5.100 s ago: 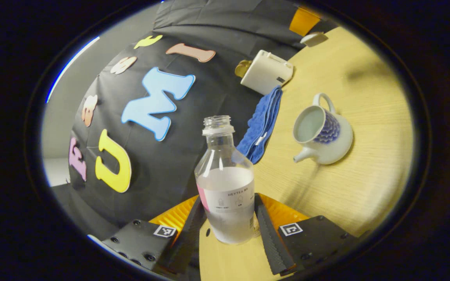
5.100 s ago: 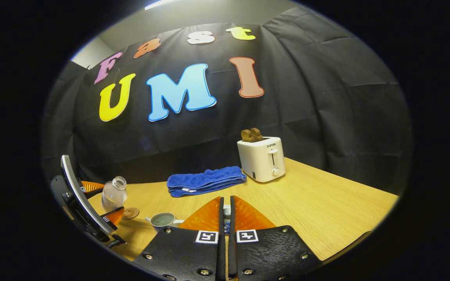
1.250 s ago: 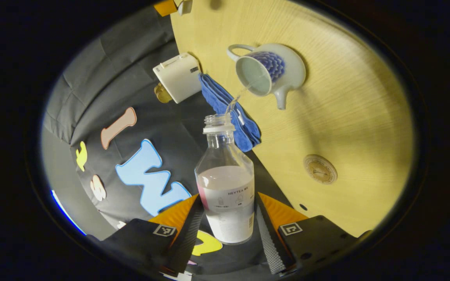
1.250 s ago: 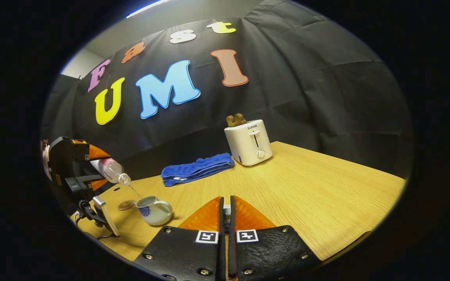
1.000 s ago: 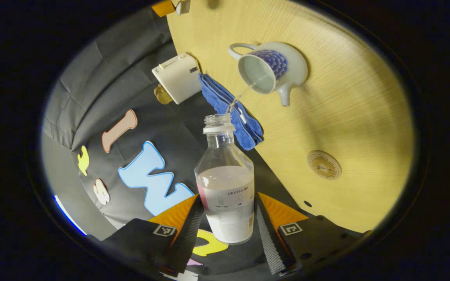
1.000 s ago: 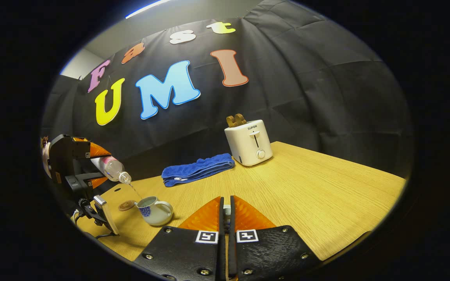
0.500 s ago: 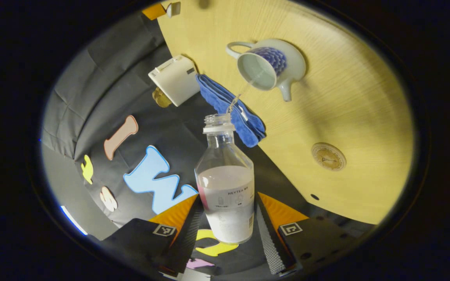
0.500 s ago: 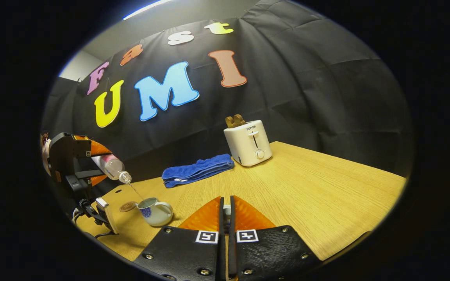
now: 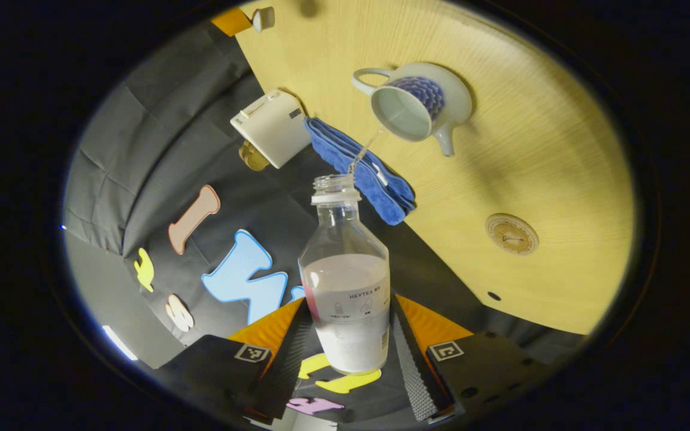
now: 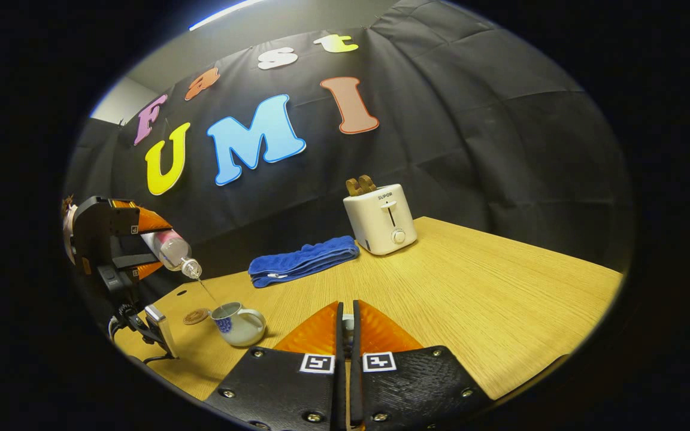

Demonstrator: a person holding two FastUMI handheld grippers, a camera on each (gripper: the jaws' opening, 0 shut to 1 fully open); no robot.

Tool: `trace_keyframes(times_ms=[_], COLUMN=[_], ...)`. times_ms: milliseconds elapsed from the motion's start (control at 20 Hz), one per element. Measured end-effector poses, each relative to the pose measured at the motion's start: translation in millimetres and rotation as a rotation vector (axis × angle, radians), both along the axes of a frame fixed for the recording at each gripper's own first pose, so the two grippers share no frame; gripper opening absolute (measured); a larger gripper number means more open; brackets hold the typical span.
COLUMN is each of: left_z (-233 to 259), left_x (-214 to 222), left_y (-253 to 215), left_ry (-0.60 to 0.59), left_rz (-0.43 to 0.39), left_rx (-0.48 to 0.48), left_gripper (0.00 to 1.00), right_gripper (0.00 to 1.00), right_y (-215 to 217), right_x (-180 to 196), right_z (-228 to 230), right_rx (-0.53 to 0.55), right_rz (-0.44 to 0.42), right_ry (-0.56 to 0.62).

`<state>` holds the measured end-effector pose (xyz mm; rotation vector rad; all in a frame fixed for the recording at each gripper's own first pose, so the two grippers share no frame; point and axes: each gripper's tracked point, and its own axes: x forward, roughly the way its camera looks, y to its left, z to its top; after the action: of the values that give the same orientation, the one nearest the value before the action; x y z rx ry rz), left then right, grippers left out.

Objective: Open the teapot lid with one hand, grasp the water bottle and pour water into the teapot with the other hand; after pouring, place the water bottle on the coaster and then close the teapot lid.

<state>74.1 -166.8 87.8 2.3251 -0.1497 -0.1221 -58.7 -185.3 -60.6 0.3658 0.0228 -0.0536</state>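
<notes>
L gripper [image 9: 348,341]: clamps water bottle [image 9: 345,287], tipped, thin stream into teapot [image 9: 420,105].
R gripper [image 10: 348,326]: pinches lid [image 10: 348,324], fingers nearly together.
Coaster [image 9: 511,234]: bare, near teapot.

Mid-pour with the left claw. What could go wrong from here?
1. The stream is thin and enters the teapot near its rim; a small wobble of the bottle could spill onto the table or the towel.
2. The right claw grips the lid by a small part; it may slip.
3. The coaster is small; the bottle might land off it.
</notes>
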Motion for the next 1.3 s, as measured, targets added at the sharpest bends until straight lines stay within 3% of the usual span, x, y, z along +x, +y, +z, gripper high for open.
trace_keyframes(times_ms=[250, 550, 1300], left_z=[-2, -19, -41], left_x=[0, 0, 14], left_y=[-1, 1, 58], left_ry=[0.005, 0.049, 0.120], left_rz=[-0.022, -0.054, -0.072], left_rx=[-0.050, -0.280, -1.126], left_gripper=[0.87, 0.87, 0.87], right_gripper=[0.03, 0.03, 0.03], right_y=[4, 7, 22], right_x=[2, 3, 11], right_z=[-4, -2, 8], right_rx=[-0.004, -0.018, -0.161], right_rz=[0.005, 0.010, -0.019], right_ry=[0.012, 0.007, 0.073])
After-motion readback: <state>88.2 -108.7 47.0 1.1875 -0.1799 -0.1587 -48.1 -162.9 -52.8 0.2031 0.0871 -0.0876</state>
